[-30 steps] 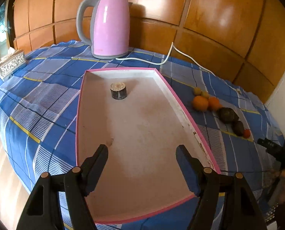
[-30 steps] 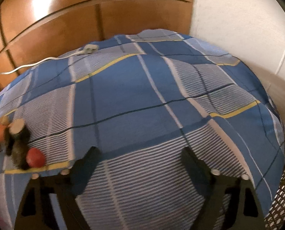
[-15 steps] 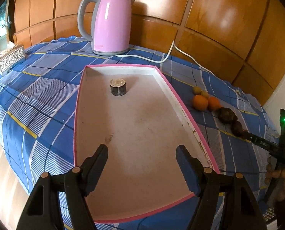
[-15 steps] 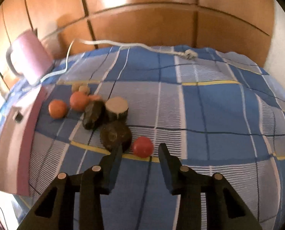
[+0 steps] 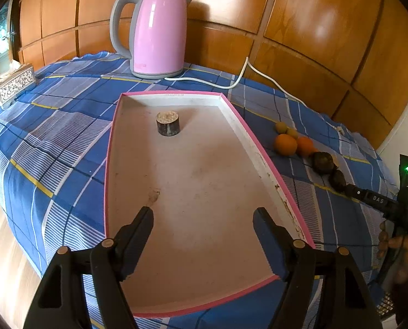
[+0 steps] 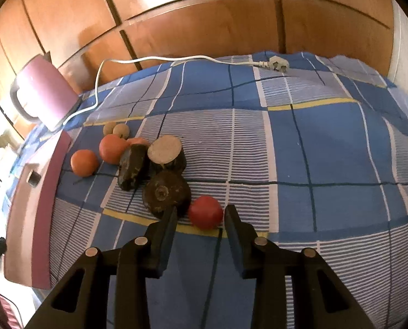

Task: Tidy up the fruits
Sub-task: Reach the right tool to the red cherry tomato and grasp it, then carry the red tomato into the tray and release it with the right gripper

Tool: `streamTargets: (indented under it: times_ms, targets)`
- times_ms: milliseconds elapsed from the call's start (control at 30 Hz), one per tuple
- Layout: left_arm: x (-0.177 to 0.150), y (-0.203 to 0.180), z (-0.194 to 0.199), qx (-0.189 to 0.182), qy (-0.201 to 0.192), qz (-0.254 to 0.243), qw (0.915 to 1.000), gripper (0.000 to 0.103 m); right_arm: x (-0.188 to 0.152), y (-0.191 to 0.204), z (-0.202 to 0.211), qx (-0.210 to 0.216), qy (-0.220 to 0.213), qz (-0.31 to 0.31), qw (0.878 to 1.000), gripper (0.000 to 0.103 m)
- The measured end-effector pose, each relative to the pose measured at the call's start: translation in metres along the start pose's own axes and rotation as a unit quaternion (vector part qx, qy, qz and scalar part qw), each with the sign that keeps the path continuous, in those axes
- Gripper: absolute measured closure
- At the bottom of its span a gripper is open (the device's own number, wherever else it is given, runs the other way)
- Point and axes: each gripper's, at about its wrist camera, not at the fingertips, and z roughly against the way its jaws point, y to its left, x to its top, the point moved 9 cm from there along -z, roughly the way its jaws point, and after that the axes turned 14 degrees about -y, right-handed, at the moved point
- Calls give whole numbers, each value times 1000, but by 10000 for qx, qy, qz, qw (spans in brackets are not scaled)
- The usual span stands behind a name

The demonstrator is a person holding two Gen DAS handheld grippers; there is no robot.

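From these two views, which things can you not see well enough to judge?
- Red fruit, right wrist view: it sits between the closing right tool's fingers, but contact cannot be judged; the left wrist view hides it behind that tool's body.
- Piece on the tray, right wrist view: motion blur at the picture's left edge.
- Pink kettle, right wrist view: blurred.
- Person's hand, left wrist view: cut off by the right edge.

1. The blue, white and yellow checked cloth (image 6: 327, 148) has striped squares.
2. The shallow rectangular tray (image 5: 264, 159) has a pink rim and a stained off-white floor.
3. The pink plastic kettle (image 5: 160, 30) has a grey handle.
4. The small round red fruit (image 6: 205, 211) lies by dark brown pieces (image 6: 167, 192).
5. The round oranges (image 6: 84, 162) are orange.
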Motion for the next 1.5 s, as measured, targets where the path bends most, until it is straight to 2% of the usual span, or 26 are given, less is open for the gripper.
streamTargets:
  times_ms: [67,100,467,833,967,1100,1267,1500]
  targets:
    - [0,0,1,-6,-23,5,10000,27,-2,0,-1,41,42,13,10000,71]
    - [0,0,2,-11,-26,10,10000,27,-3,2,-1,95,60,15,9999,77]
    - [0,-3,5,-42,-34,35,10000,27,-8,3,14,5,10,229,9997,77]
    - [6,1,8,45,-163,97,9998,27,-4,17,36,169,-172,326,9992,78]
    - [7,11,9,200,-202,252,9993,27,4,51,45,619,-222,472,9967,78]
    - [8,27,11,427,-243,440,9978,27,4,111,43,1225,-109,891,9884,78]
    - [9,35,12,525,-275,524,9969,27,-1,190,28,1883,131,1222,9744,78]
    - [5,41,11,610,-207,581,9962,27,-6,256,-7,2064,405,1624,9641,77]
